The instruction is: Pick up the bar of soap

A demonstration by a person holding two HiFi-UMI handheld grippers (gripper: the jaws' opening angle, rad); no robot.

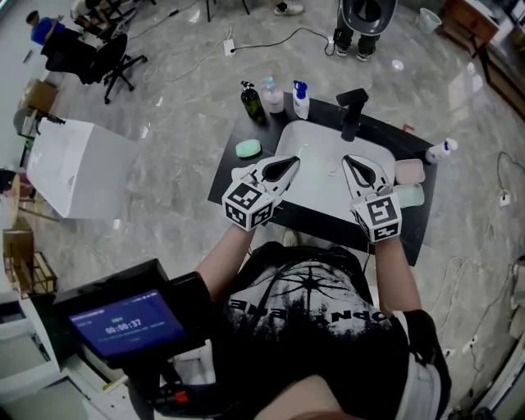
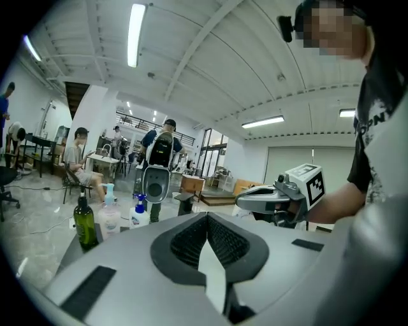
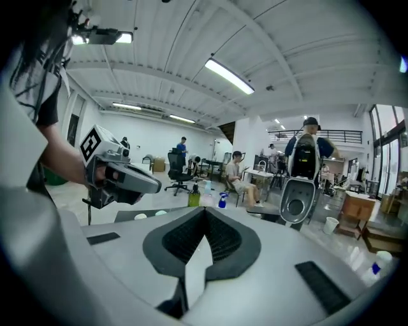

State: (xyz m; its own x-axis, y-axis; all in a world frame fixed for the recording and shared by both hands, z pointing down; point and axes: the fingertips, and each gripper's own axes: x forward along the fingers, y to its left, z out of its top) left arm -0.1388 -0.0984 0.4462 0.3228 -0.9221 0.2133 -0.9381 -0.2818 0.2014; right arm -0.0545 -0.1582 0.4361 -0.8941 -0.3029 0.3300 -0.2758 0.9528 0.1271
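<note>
A pale green bar of soap [image 1: 248,148] lies on the dark counter [image 1: 232,164], left of the white sink [image 1: 316,176]. Both grippers hover above the sink basin, pointing toward the black faucet [image 1: 353,111]. My left gripper [image 1: 290,162] is shut with nothing in it, a little right of and nearer than the soap. My right gripper [image 1: 348,161] is also shut and empty, over the sink's right half. In the left gripper view the jaws [image 2: 205,219] meet, with the right gripper [image 2: 271,198] beyond. The right gripper view shows its own closed jaws [image 3: 204,216] and the left gripper [image 3: 121,178].
Three bottles stand at the counter's back left: dark green [image 1: 252,102], pink [image 1: 272,96] and white with blue pump [image 1: 301,100]. A pink block [image 1: 409,171] and a green one [image 1: 409,195] sit right of the sink. A white bottle [image 1: 440,150] lies at the right edge. A person [image 1: 363,20] stands behind.
</note>
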